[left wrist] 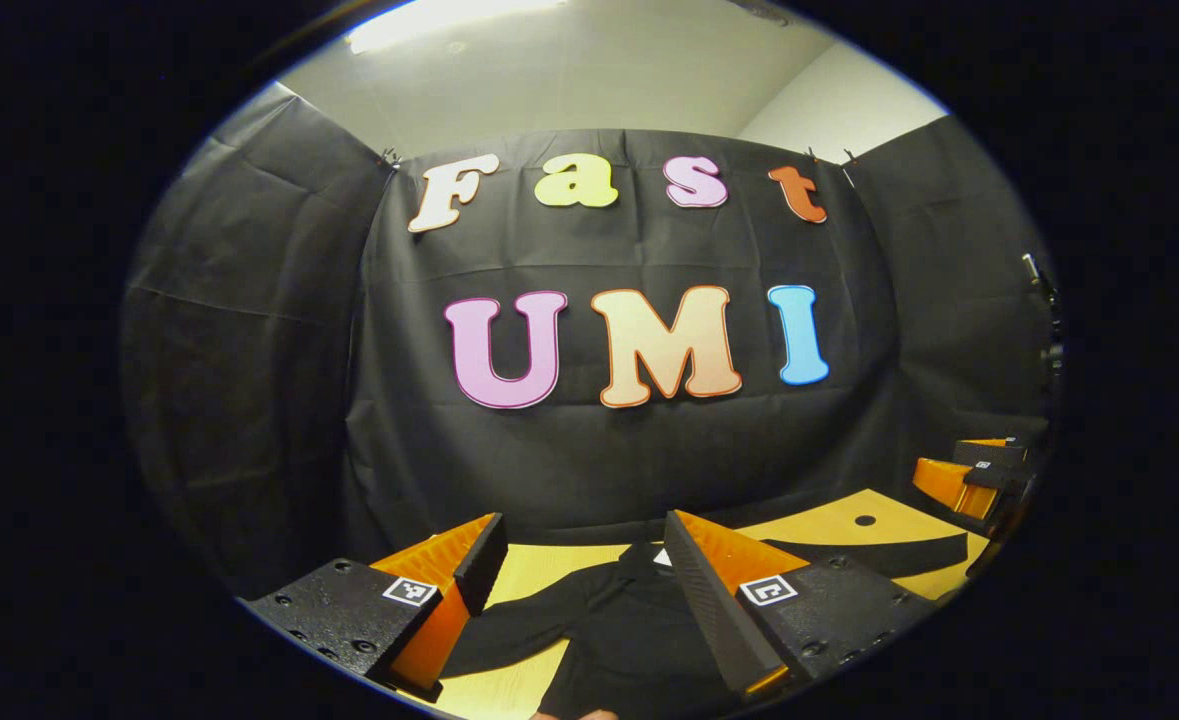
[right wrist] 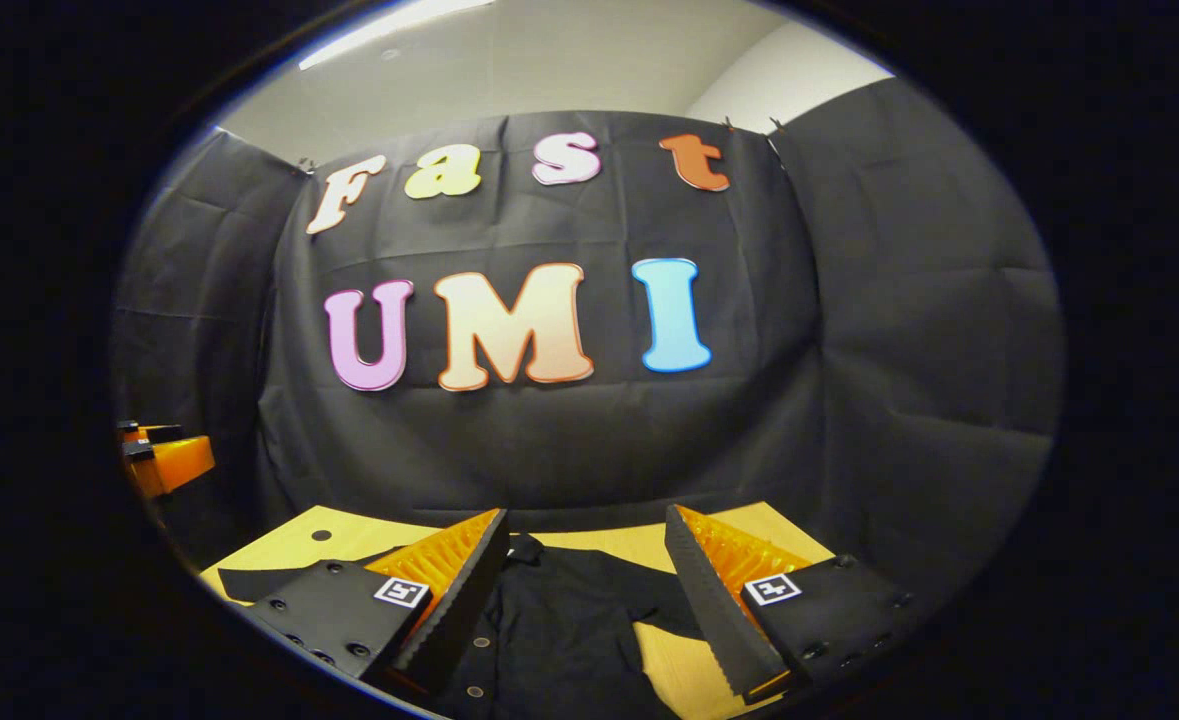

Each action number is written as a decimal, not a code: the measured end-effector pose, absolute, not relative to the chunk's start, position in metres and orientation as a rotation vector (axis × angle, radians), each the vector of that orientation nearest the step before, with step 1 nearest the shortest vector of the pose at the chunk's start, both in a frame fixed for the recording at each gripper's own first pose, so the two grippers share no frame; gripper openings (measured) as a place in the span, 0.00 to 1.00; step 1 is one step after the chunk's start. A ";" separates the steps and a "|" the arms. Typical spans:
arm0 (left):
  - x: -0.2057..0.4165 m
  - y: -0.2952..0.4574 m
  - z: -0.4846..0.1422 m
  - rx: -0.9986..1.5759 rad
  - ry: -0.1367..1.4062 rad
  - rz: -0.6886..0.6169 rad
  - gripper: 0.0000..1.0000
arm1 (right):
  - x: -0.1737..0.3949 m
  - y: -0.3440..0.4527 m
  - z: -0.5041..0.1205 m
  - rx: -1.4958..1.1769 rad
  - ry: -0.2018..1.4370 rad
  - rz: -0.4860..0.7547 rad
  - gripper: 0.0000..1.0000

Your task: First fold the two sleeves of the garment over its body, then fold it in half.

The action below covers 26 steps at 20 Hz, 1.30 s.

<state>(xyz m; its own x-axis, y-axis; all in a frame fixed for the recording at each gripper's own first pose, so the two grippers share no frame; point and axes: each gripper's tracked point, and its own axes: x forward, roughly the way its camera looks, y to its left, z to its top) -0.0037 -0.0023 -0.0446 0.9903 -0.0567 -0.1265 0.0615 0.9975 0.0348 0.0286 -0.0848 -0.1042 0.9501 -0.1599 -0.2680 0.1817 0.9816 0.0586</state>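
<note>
Black fabric, the shirt, is seen laid flat on the table, front up, with buttons visible down its middle in the right gripper view. Its collar is placed at the far end from both grippers, so the long axis is judged to run straight away from them, toward the booth wall. One sleeve is spread out to the right, ahead of and beyond the left gripper's right finger; another sleeve is seen reaching out to the left, below and between that gripper's fingers. Neither sleeve is folded over the body, so the first step is judged not yet done.

Left gripper: fingers wide apart, nothing held, hovering above the near part of the shirt. Right gripper: fingers likewise apart and empty, held over the shirt's body, with a sleeve lying just ahead of its right finger. Each sleeve is judged nearer to the gripper on its own side.

Containers: none noted on the table. A small dark hole is marked in the tabletop beyond the right sleeve.
</note>
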 end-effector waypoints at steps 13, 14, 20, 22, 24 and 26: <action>-0.003 -0.041 -0.052 0.079 0.186 -0.143 0.93 | -0.006 -0.246 -0.233 0.211 0.582 -0.514 0.98; -0.003 -0.045 -0.053 0.080 0.186 -0.151 0.93 | -0.012 -0.257 -0.244 0.221 0.610 -0.539 0.96; -0.005 -0.057 -0.059 0.081 0.213 -0.169 0.94 | -0.042 -0.314 -0.309 0.304 0.799 -0.666 0.99; -0.006 -0.058 -0.060 0.083 0.221 -0.169 0.99 | -0.049 -0.325 -0.329 0.323 0.864 -0.687 0.99; -0.005 -0.058 -0.059 0.085 0.223 -0.168 0.99 | -0.058 -0.332 -0.341 0.335 0.919 -0.706 0.99; -0.006 -0.057 -0.061 0.089 0.225 -0.164 0.94 | -0.052 -0.341 -0.349 0.363 0.956 -0.725 0.99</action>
<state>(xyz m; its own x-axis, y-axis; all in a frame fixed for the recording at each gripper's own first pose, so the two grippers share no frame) -0.0056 -0.0570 -0.0607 0.9615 -0.1522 -0.2287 0.1721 0.9826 0.0694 -0.0516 -0.3406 -0.3492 0.3694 -0.3976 -0.8399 0.7018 0.7118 -0.0283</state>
